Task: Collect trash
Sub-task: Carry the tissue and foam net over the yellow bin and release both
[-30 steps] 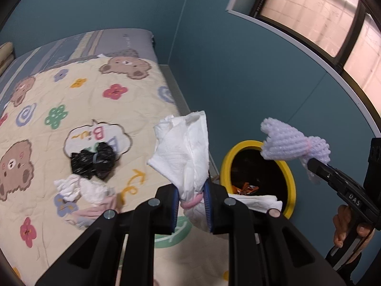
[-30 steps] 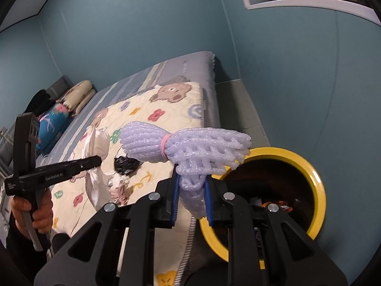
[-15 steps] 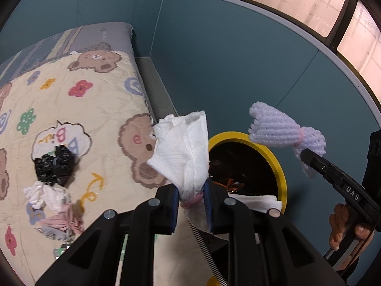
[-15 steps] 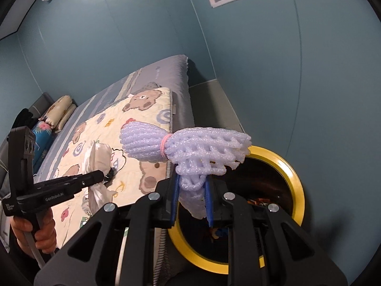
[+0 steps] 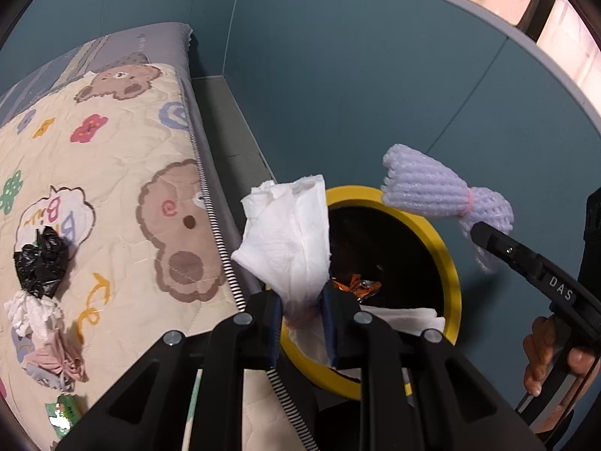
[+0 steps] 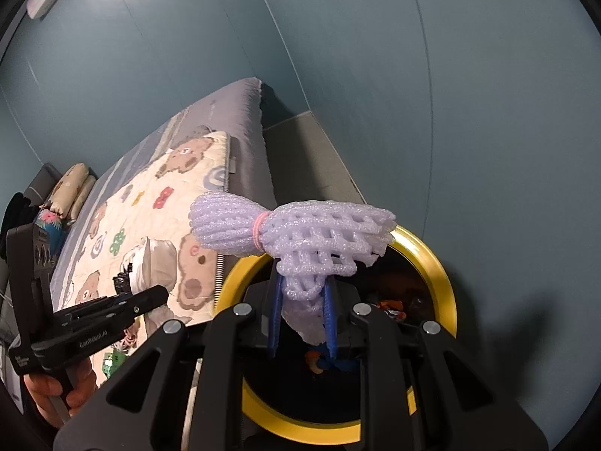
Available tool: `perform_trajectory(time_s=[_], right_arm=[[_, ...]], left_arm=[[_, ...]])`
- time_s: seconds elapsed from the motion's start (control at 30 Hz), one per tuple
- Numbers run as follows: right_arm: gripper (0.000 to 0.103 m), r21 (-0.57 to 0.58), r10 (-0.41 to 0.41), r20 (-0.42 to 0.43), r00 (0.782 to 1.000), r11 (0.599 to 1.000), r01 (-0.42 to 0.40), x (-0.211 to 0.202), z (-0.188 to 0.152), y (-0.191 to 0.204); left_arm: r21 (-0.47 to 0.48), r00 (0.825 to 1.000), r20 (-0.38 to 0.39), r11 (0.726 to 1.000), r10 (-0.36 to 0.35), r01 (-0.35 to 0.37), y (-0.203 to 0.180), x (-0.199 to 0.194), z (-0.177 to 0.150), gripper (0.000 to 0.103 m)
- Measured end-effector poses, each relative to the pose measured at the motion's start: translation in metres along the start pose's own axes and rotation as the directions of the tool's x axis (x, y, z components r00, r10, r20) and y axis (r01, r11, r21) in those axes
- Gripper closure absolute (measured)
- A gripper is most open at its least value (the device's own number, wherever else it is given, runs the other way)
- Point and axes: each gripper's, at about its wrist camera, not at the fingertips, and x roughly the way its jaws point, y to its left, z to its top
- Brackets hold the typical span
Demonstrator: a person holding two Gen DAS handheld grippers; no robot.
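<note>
Both grippers are carrying trash to the yellow-rimmed bin at lower centre. The left gripper is pinching a white tissue; the right gripper is clamping purple foam netting above the opening. Next, both should open so the 2 pieces drop inside.

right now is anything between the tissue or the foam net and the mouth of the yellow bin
Nothing visible blocks either. The left gripper holds the white tissue at the yellow-rimmed bin's near edge; the right gripper holds the purple foam net over the open mouth, which shows only wrappers inside.
</note>
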Motion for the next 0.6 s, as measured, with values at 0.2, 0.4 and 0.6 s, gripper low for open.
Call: perform_trajectory(time_s=[0.2, 0.4, 0.6], right_arm=[[0.085, 0.035, -0.013, -0.035, 0.999, 0.999, 0.014, 0.023, -0.004, -0.018], [0.084, 0.047, -0.014, -0.05, 0.999, 0.999, 0.016, 0.04, -0.003, -0.022], [0.077, 0.06, -0.02, -0.061, 0.998, 0.998, 0.024, 0.044, -0.002, -0.028]], left_arm=[[0.021, 1.0, -0.028, 1.0, 0.005, -0.004, -0.01, 0.026, -0.005, 0.086], [0.029, 0.999, -0.05, 1.0, 0.008, -0.006, -0.015, 0.043, -0.006, 0.085], [0.017, 0.998, -0.055, 1.0, 0.007, -0.007, -0.018, 0.044, -0.008, 0.078]])
